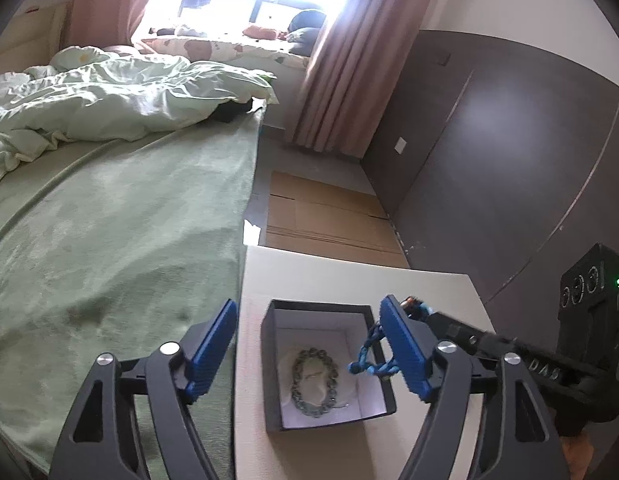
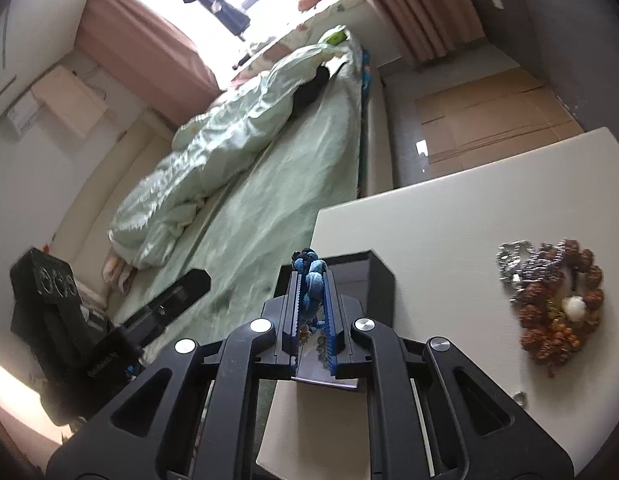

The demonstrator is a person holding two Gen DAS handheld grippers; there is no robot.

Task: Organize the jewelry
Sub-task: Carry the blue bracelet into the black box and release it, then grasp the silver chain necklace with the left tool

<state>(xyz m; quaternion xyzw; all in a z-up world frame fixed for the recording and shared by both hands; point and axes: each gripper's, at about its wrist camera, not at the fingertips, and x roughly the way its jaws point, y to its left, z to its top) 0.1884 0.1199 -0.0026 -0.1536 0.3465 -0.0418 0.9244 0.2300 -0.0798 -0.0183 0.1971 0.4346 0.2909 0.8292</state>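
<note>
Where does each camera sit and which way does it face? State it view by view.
Left wrist: on the open left gripper, looking down at the open box with a green bead bracelet.
Right wrist: on the right gripper, shut on a blue braided bracelet.
Both show the box, table and bed.

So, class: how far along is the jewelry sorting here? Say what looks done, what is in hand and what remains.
Done: a green bead bracelet lies in the open box. In hand: the right tongs are shut on a blue cord bracelet, hanging over the box. Left: the brown bead bracelet and silver piece lie on the table. The left tongs are open.
</note>
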